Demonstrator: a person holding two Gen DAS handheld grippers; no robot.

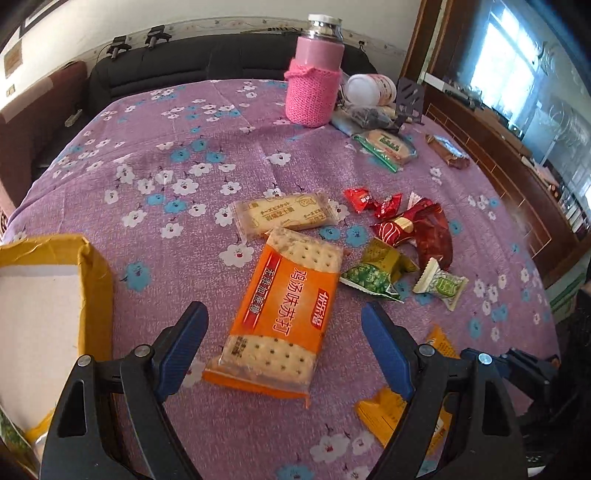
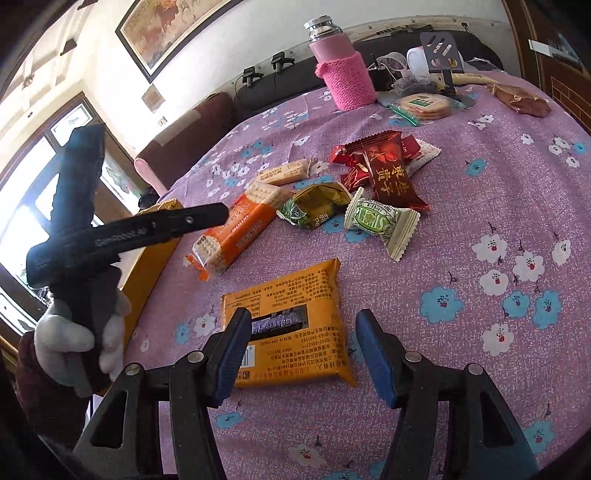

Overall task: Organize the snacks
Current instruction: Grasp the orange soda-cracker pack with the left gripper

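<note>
- Both grippers gape, holding nothing: left gripper [image 1: 284, 325] over the orange crackers [image 1: 282, 321], right gripper [image 2: 301, 332] over the yellow packet [image 2: 291, 325].
- Box [image 1: 94, 288] sits left.

A purple tablecloth [image 1: 207, 122] printed with white and blue flowers covered the table. Near its far edge stood a pink flask [image 1: 316, 83] in a knitted pink sleeve, upright, with a metal neck and white cap. Just beside it, toward the far right corner, a white jar [image 1: 369, 88] lay on its side, and a dark perforated metal stand [image 1: 409, 99] stood next to that. Beyond the far edge ran a black sofa [image 1: 177, 70], adjoining a brown upholstered seat [image 2: 192, 136]. A framed painting [image 2: 177, 26] hung on the white wall above. Along the right side stood a wooden cabinet [image 1: 517, 173].
</note>
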